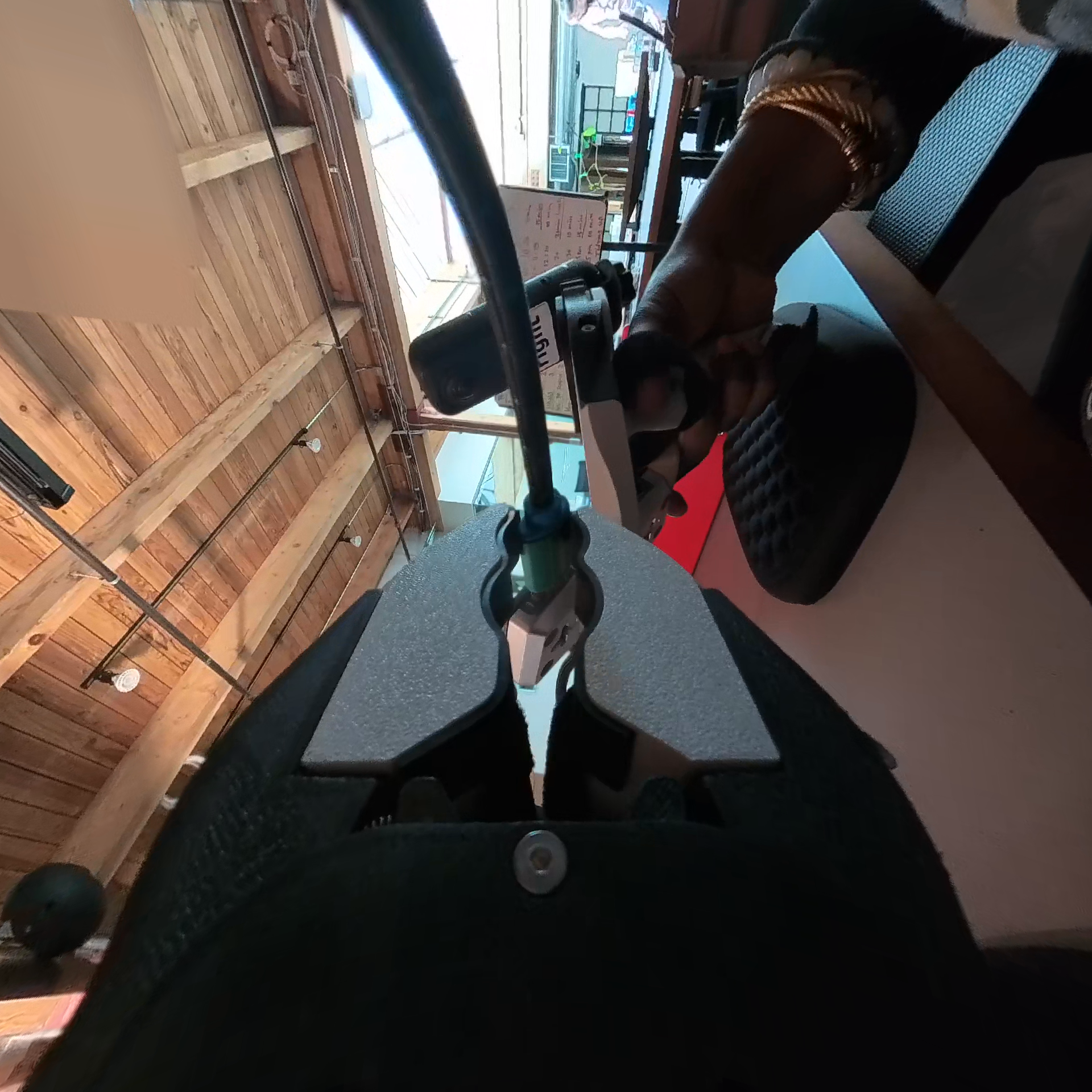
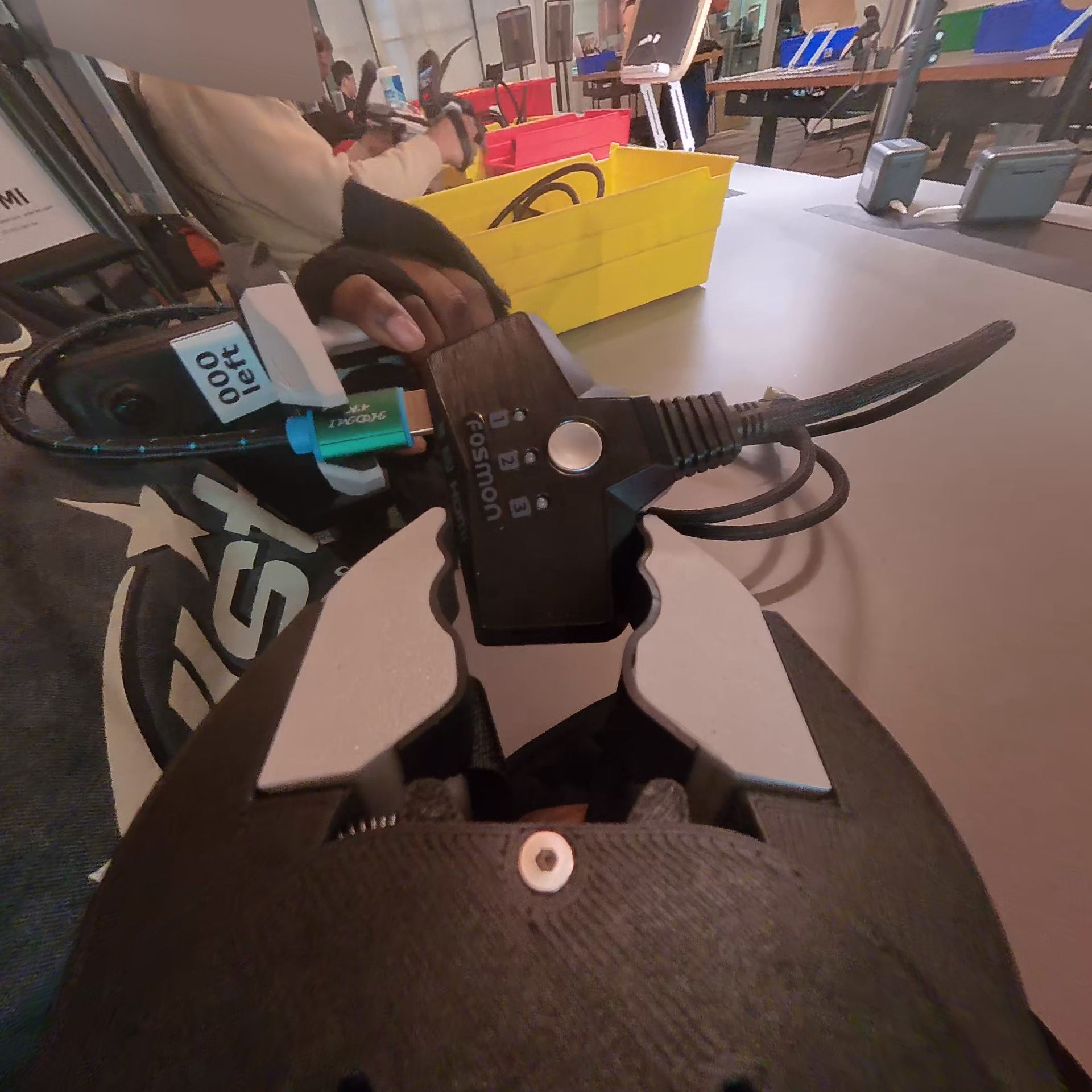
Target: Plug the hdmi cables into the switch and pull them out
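My right gripper (image 2: 543,532) is shut on the lower half of the black HDMI switch (image 2: 532,467) and holds it above the table. My left gripper (image 1: 540,532) is shut on the green HDMI plug (image 1: 539,570), whose metal tip (image 1: 535,644) points back at the camera. In the right wrist view the left gripper (image 2: 337,434) holds that plug (image 2: 366,426) level at the switch's left side. The metal tip meets the top port, and most of it still shows. The plug's braided cable (image 2: 118,440) loops left. The switch's own black cable (image 2: 827,408) leaves on the right.
A yellow bin (image 2: 620,248) with a coiled cable stands behind the switch on the grey table (image 2: 916,561). Red bins sit farther back. Two grey boxes (image 2: 1016,183) are at the far right. A person in a beige sleeve (image 2: 266,171) sits at the left.
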`<action>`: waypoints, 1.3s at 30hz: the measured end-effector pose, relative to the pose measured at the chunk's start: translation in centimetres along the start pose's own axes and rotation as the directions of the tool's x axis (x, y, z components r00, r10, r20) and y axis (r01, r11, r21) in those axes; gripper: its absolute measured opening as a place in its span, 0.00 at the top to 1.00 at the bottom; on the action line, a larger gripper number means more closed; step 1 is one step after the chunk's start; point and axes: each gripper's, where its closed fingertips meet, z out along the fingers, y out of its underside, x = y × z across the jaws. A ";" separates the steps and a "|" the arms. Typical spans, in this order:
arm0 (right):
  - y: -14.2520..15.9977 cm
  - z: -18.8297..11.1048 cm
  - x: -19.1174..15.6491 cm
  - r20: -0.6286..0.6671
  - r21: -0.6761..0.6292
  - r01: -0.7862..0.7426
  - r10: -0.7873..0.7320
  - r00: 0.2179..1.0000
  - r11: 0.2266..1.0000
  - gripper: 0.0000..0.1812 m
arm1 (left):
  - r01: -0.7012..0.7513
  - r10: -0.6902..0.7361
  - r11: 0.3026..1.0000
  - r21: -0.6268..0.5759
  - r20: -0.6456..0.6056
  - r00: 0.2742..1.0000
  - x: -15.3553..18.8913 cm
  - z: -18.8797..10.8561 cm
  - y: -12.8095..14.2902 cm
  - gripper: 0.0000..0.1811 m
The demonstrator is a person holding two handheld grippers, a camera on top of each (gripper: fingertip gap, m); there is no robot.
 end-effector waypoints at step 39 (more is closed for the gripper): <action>-3.4 -1.6 1.6 0.136 0.303 -0.332 0.304 0.943 0.894 0.70 | 0.596 -0.590 0.802 -0.025 0.124 0.798 -2.3 1.6 4.5 0.88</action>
